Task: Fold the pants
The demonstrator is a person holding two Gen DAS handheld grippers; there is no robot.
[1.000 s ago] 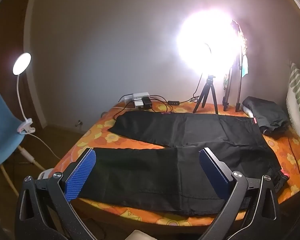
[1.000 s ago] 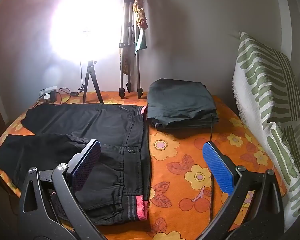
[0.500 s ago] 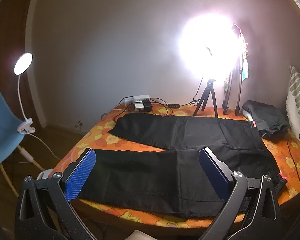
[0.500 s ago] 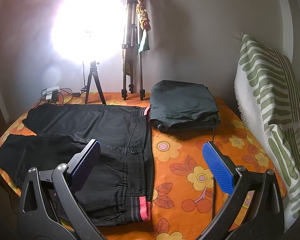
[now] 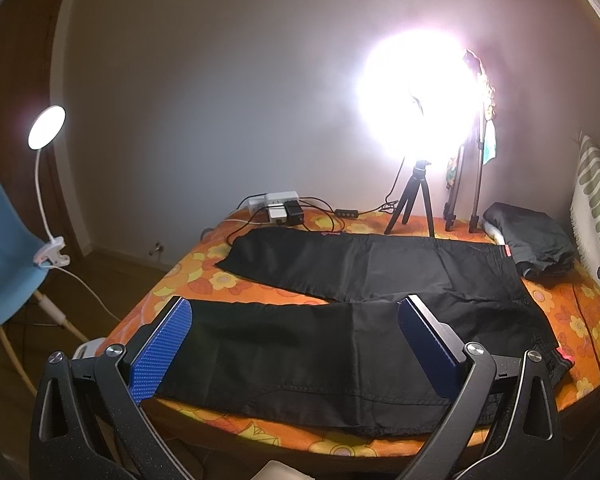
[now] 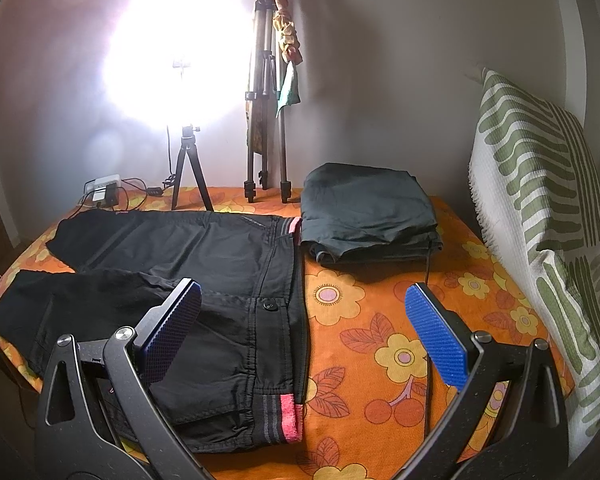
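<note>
From the left wrist, the left gripper (image 5: 296, 344) hangs with jaws spread wide and empty above the near leg of the black pants (image 5: 340, 312), which lie flat on the flowered bedspread (image 5: 204, 276).

From the right wrist, the right gripper (image 6: 304, 336) is likewise agape, over the pants' waistband (image 6: 280, 320), with a folded dark garment (image 6: 368, 216) beyond it.

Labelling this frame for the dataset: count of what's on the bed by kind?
Garments: 2, black pants spread flat, dark folded garment beside the waistband
Tripods: 2, small black tripod under the light, tall tripod folded against the wall
Power strips: 1, power strip with plugged adapters
Pillows: 1, green striped pillow
Total: 6
</note>
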